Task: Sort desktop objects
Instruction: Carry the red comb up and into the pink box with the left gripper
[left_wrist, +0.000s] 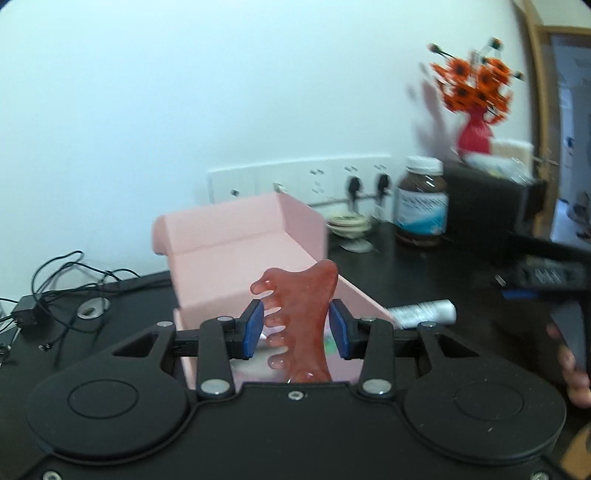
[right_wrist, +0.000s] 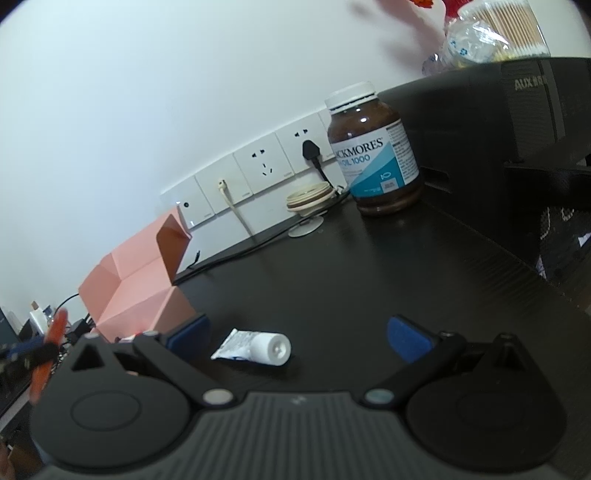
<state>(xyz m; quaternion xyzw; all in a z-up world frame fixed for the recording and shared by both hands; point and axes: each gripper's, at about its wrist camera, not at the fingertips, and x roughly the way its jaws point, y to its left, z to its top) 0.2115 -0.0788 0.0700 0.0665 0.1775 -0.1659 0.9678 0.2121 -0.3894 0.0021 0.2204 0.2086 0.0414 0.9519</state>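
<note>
Comb (left_wrist: 300, 317), translucent red with rounded teeth, clamped in left tool (left_wrist: 297, 326).

White wall (left_wrist: 221, 92) behind, evenly lit. Row of white sockets (right_wrist: 258, 166) low on wall, black plug (right_wrist: 309, 149) in one. Dark desk (right_wrist: 369, 277) below. Wooden door frame (left_wrist: 537, 92) at right edge. Black cables (left_wrist: 66, 280) tangled at desk's left end.
</note>
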